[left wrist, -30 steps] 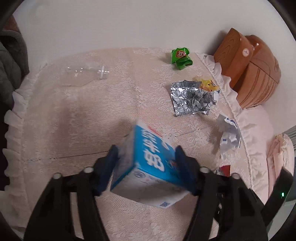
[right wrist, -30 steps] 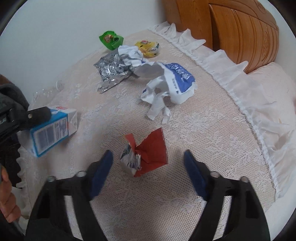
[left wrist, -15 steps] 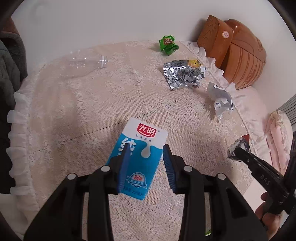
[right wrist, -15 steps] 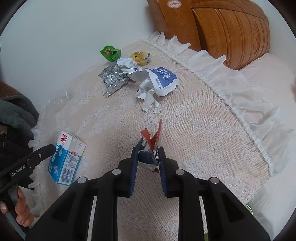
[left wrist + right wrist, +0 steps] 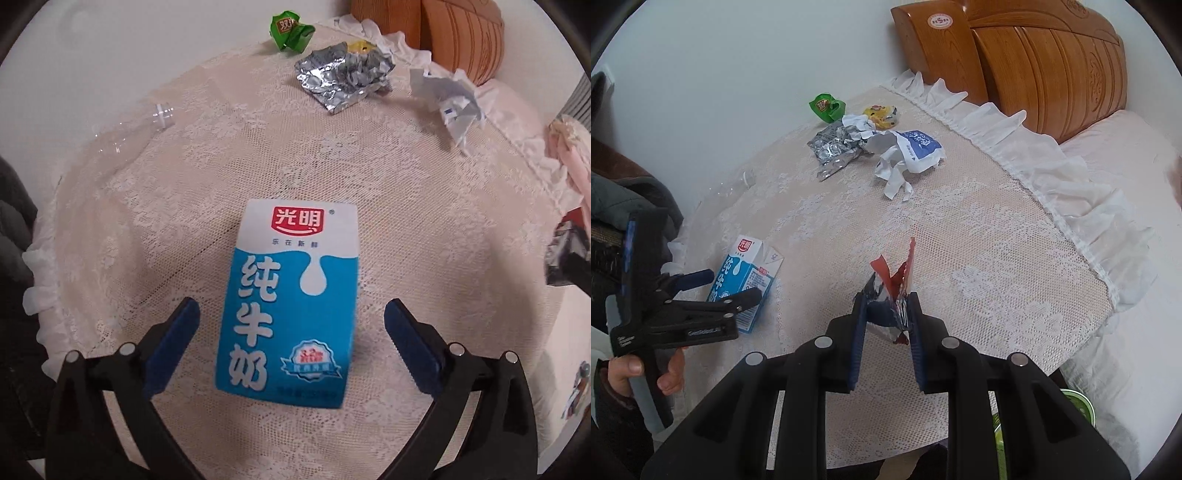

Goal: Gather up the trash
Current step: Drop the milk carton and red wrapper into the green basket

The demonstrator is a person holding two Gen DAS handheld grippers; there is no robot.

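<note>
Left hand-held gripper (image 5: 291, 325) released milk carton (image 5: 291, 299).

Black gripper (image 5: 291, 325), blue pads (image 5: 173, 343), perhaps rubber

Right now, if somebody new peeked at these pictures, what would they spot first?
Probably the blue and white milk carton, lying flat on the lace tablecloth between the open left gripper. Next, the red wrapper pinched in the right gripper, with crumpled foil and torn paper further back.
</note>
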